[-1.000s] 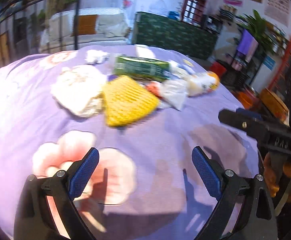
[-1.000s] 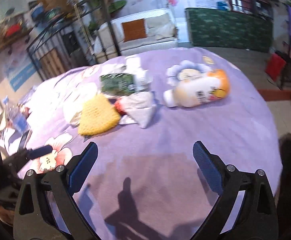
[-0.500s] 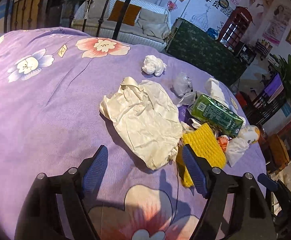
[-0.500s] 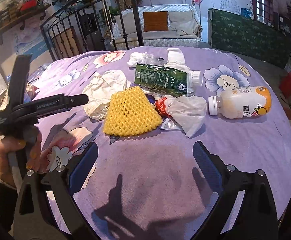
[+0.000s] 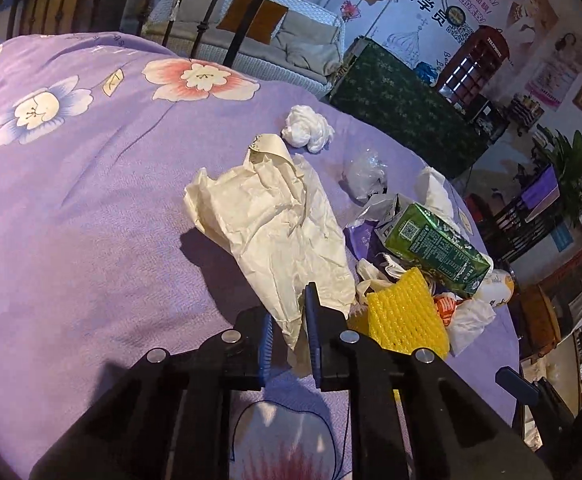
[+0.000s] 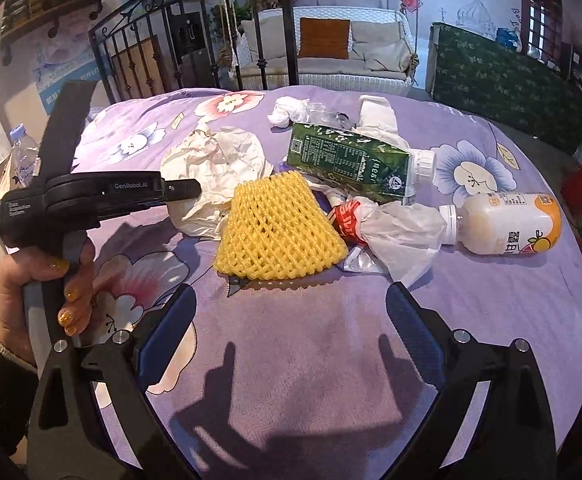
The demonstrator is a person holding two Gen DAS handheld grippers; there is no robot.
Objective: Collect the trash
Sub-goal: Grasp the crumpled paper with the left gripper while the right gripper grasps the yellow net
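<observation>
Since the earlier frame, left gripper [image 5: 289, 322] swung across the purple floral tablecloth surface [image 5: 91, 200] from bare cloth to the trash pile, and its jaws have just been closing, now pinched narrow on the near corner of the crumpled cream paper sheet [image 5: 275, 224]. Rest of that sheet lies flat on the surface. Right gripper [image 6: 287, 332] also shifted closer to the pile; jaws wide, nothing between them, hovering over bare cloth just in front of the yellow foam fruit net [image 6: 279, 228]. Net touches the cream sheet on its left side. Green drink carton with white cap [image 6: 351, 164] lies on its side behind the net. White plastic wrapper with red print [image 6: 391, 228] sits right of the net, beside a white-and-orange plastic bottle [image 6: 503, 222] lying on its side. Balled white tissue [image 5: 307, 128] at far edge of pile. A hand [image 6: 39, 284] with yellow nails grips the left gripper's handle.
</observation>
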